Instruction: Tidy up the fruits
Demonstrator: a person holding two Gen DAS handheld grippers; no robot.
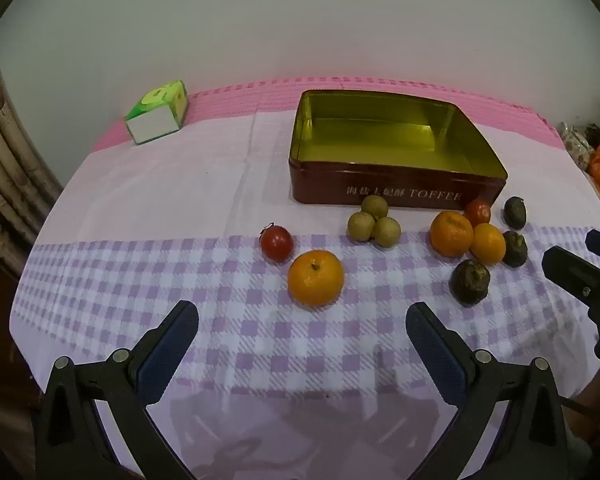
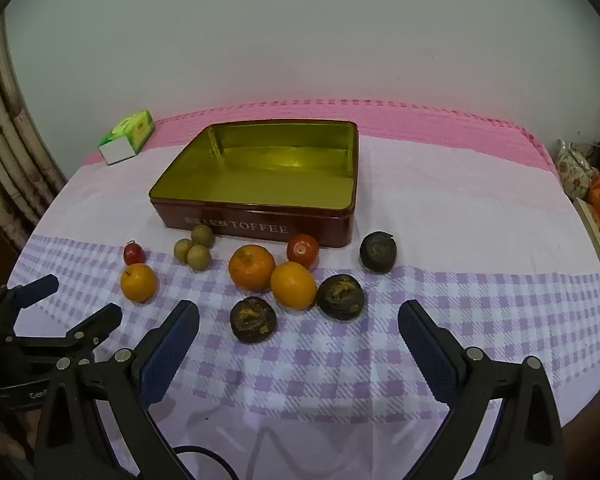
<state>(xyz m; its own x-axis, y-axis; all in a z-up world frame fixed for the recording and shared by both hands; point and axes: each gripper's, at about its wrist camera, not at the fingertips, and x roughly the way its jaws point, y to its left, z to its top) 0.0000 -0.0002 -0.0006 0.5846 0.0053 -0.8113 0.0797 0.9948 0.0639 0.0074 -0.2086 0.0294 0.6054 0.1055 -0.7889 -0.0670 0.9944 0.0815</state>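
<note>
An open red toffee tin [image 1: 396, 192] [image 2: 260, 226] with a gold inside stands empty at mid table. In front of it lie three oranges [image 1: 315, 278] [image 2: 252, 267], two red tomatoes [image 1: 276, 242] [image 2: 302, 250], three tan longans [image 1: 374, 222] [image 2: 194, 249] and three dark wrinkled fruits [image 1: 470, 282] [image 2: 253, 319]. My left gripper [image 1: 302, 332] is open and empty, just short of the lone orange. My right gripper [image 2: 299, 330] is open and empty, just short of the dark fruits and orange pair. Each gripper shows at the other view's edge, the right one [image 1: 580, 256] and the left one [image 2: 80, 304].
A green tissue box [image 1: 158, 114] [image 2: 128, 140] sits at the far left on the pink cloth. A checked purple cloth [image 1: 140, 280] covers the near table. Orange bags and a floral pot [image 2: 576, 172] stand off the right edge. A wall runs behind.
</note>
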